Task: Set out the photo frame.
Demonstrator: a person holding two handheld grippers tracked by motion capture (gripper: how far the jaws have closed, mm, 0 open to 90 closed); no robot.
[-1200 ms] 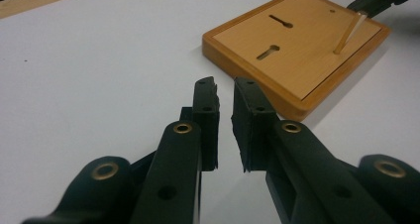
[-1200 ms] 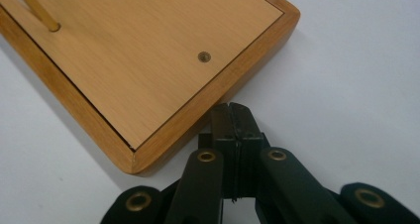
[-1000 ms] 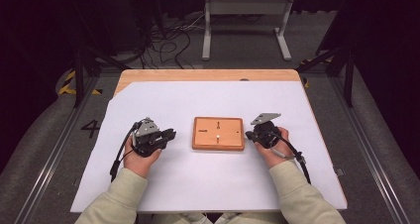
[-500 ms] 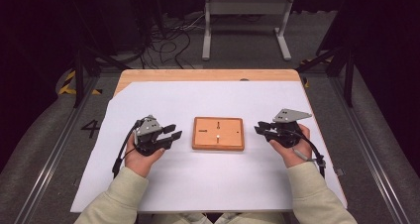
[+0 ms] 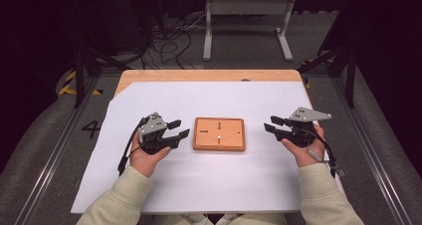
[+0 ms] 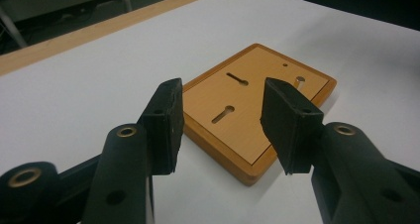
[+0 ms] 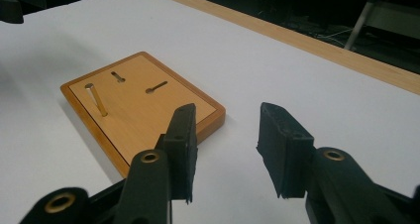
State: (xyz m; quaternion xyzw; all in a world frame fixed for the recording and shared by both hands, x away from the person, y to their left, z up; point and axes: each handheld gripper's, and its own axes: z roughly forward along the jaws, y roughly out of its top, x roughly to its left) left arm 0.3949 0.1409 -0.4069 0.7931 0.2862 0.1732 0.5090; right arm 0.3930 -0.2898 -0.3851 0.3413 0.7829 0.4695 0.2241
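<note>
You see a wooden board [image 5: 219, 134] with smooth, slightly glossy finish on matt white paper [image 5: 209, 185], and your grippers have matt black plastic fingers [image 6: 166, 120].

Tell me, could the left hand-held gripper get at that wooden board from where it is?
Probably yes: the left hand-held gripper is open, empty, pointing at the wooden board, with bare white sheet between.

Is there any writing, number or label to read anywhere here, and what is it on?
"4": a dark number on the grey floor left of the table.
The wooden board bears slots and a pin, no lettering. The grippers show no readable marks.
</note>
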